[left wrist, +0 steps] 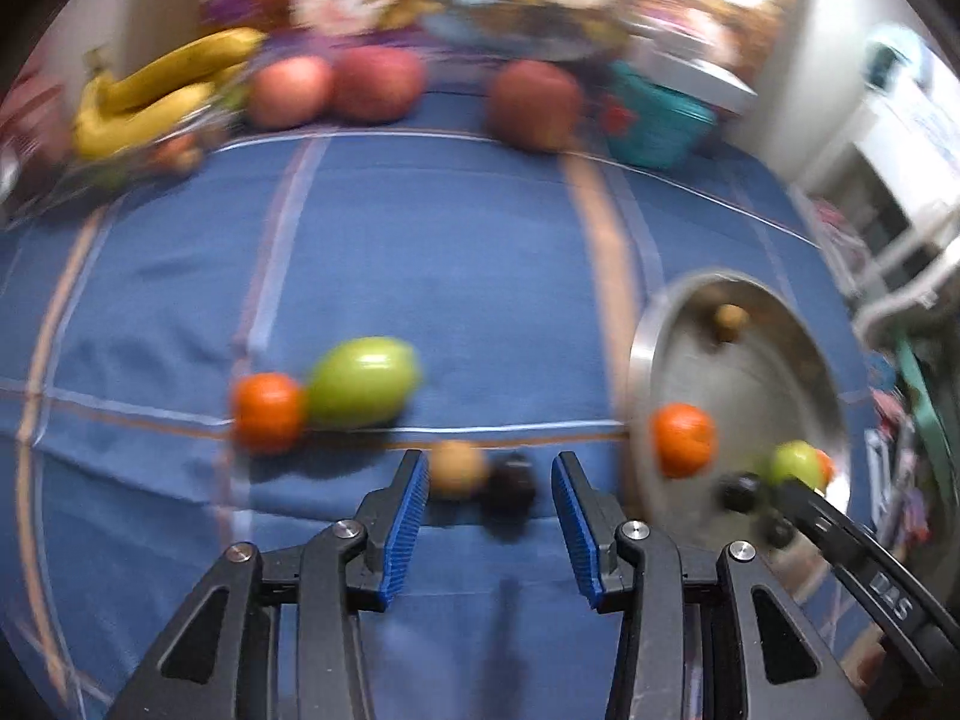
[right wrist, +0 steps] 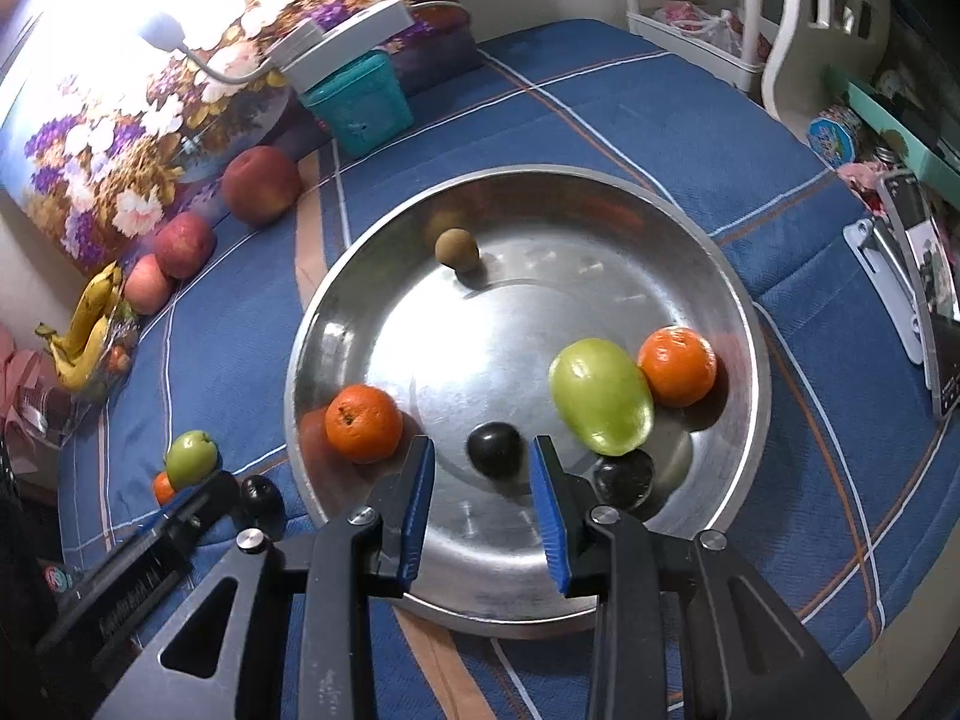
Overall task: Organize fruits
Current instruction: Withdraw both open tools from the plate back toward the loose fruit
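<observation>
In the steel bowl (right wrist: 744, 324) we see a dark plum (right wrist: 494, 449) lying between our right gripper's (right wrist: 483, 501) wide-open jaws, untouched, while our left gripper (left wrist: 491, 519), equally wide and empty, hovers over a brown fruit (left wrist: 456, 469) on the blue cloth (left wrist: 450, 252).

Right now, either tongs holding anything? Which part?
Nothing held. Left tongs are open over the cloth, a tan fruit and dark fruit loose between them. Right tongs are open around a plum in the tray.
</observation>
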Demonstrator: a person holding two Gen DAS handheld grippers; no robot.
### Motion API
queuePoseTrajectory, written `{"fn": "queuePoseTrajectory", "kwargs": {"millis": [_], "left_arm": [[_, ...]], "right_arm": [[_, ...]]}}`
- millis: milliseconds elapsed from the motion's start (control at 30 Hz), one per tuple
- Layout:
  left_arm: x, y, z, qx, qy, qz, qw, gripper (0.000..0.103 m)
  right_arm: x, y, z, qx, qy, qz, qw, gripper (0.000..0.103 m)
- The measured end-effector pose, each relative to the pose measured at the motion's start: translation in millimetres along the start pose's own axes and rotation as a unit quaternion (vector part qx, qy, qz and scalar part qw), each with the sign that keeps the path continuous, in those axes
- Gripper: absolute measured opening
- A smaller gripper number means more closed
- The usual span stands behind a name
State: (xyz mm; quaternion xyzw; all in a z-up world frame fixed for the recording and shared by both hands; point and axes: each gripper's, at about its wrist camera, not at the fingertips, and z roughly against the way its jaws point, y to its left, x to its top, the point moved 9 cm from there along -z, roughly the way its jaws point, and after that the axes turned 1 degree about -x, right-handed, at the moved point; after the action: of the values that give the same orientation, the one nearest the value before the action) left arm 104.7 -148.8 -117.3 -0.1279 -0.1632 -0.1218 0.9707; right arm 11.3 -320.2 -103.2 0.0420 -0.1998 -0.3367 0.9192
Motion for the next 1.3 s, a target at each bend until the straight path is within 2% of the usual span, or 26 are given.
{"fn": "queuePoseTrajectory", "kwargs": {"millis": [133,267,433,667,733,767,800,900,933,1000,1300], "left_arm": [[6.0,34.0,6.7,0.031,-0.004,0.036,0.9989,0.049],[10.9,46.5,16.0,0.035,-0.017,0.052,0.9979,0.057],[16.0,52.2,23.9,0.036,-0.028,0.057,0.9973,0.06],[13.7,57.0,14.1,0.051,-0.009,0.052,0.9973,0.079],[12.1,58.1,11.9,0.058,-0.005,0.049,0.9971,0.085],[11.4,59.2,10.6,0.061,-0.003,0.05,0.9969,0.09],[10.7,60.2,9.8,0.063,-0.003,0.051,0.9967,0.096],[10.5,63.8,10.3,0.066,-0.006,0.058,0.9961,0.101],[10.1,65.5,11.1,0.069,-0.008,0.059,0.9958,0.103],[10.8,69.5,11.9,0.077,-0.012,0.061,0.9951,0.103],[14.3,78.9,19.6,0.099,-0.028,0.057,0.993,0.103]], "right_arm": [[-1.7,11.0,1.3,0.007,0.0,0.016,1.0,0.033],[-4.3,26.0,3.8,0.014,-0.002,0.039,0.999,0.033],[-5.7,35.8,4.4,0.016,-0.003,0.055,0.998,0.033],[-7.3,35.6,1.7,0.01,0.002,0.058,0.998,0.034],[-7.8,34.6,0.6,0.006,0.002,0.058,0.998,0.046],[-7.4,35.2,-0.4,0.002,0.0,0.059,0.998,0.056],[-7.2,35.3,-1.0,-0.002,-0.001,0.062,0.998,0.061],[-6.1,35.9,-1.6,-0.009,-0.005,0.072,0.997,0.065],[-5.8,36.1,-1.6,-0.01,-0.007,0.074,0.997,0.076],[-4.7,36.2,-1.0,-0.011,-0.014,0.077,0.997,0.092],[3.4,44.9,6.2,-0.009,-0.05,0.095,0.994,0.094]]}}
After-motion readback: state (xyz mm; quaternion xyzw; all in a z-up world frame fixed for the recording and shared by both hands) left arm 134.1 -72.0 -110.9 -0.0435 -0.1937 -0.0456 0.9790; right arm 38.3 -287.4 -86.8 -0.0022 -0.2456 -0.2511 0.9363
